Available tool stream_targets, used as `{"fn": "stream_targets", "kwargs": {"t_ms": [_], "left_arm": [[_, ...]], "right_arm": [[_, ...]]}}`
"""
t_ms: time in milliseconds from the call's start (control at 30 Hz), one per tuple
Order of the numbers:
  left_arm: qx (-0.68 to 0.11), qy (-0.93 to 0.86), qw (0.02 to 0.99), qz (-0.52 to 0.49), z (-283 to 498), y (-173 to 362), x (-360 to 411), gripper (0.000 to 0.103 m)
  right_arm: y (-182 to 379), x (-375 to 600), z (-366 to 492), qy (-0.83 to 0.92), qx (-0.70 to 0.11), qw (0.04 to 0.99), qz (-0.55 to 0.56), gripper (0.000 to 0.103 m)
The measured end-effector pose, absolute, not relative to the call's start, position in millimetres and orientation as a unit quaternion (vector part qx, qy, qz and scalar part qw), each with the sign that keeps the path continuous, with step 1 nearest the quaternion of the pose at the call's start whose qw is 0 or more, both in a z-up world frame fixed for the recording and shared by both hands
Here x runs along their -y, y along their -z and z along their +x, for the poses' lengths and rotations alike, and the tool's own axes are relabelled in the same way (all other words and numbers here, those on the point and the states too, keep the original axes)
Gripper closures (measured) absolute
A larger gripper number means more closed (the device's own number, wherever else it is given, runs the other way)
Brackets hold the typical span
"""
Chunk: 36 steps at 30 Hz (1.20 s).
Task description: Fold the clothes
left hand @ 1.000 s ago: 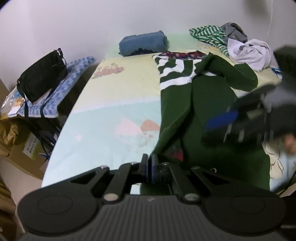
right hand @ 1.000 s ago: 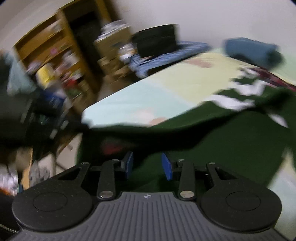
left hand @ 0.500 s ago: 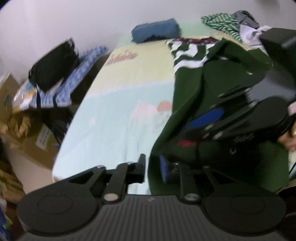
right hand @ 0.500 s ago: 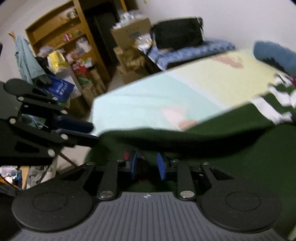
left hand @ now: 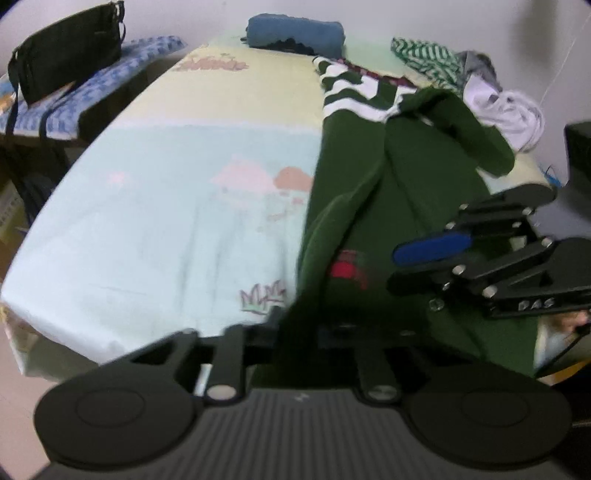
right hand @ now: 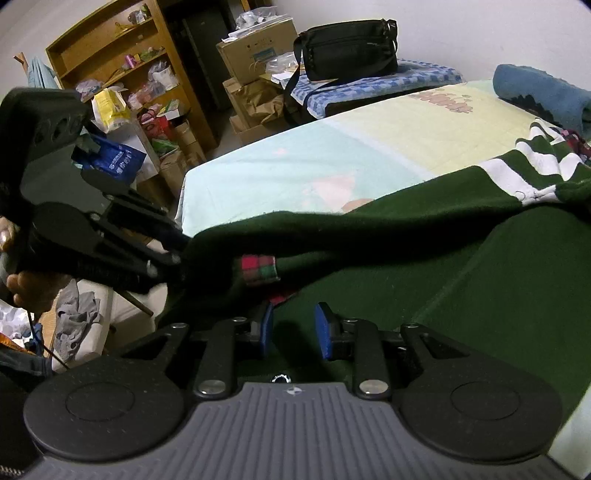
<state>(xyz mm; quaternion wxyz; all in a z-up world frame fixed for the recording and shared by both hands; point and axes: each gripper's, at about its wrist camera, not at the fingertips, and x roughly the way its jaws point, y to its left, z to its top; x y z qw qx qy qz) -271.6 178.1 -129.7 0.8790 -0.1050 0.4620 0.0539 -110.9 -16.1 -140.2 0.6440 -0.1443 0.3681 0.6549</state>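
My wooden shelf (right hand: pixel 110 62) is crammed with bags and clutter. A dark green garment (left hand: pixel 413 173) lies along the bed (left hand: pixel 166 206), a heap of clothes (left hand: pixel 491 99) behind it. My right tool (right hand: pixel 291 328) hangs parted above the cloth. The garment's hem hides my left tool's (left hand: pixel 295 328) fingertips; I cannot tell its grip.

The sweater (left hand: pixel 417 184) is dark green with white stripes near its far end and a red-and-green plaid cuff (right hand: pixel 258 270). The bed sheet (left hand: pixel 177 206) is pale blue and pale yellow with pink cartoon prints. The rolled towel (left hand: pixel 295 29) is blue. A striped garment (left hand: pixel 424 61) is green and white; a crumpled one (left hand: pixel 506 110) is pale lilac. The shoulder bag (right hand: pixel 347 48) is black. The right gripper (right hand: pixel 293 328) has blue pads (right hand: pixel 321 328).
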Motion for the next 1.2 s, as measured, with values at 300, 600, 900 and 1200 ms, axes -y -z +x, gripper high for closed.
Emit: {"fn": "stream_targets", "kwargs": {"t_ms": [300, 600, 900, 1200], "left_arm": [[-0.46, -0.129, 0.878, 0.025, -272, 82, -139, 0.097], [-0.484, -0.132, 0.862, 0.079, -267, 105, -99, 0.101], [-0.494, -0.074, 0.862, 0.081, -274, 130, -80, 0.089], [-0.506, -0.018, 0.857, 0.092, -284, 116, -87, 0.066]], "right_arm": [[140, -4, -125, -0.674, -0.345, 0.633, -0.163, 0.074], [145, -35, -132, -0.67, -0.325, 0.644, -0.174, 0.075], [140, 28, -78, -0.63, -0.401, 0.656, -0.112, 0.072], [119, 44, -32, -0.539, -0.386, 0.748, -0.02, 0.066]]}}
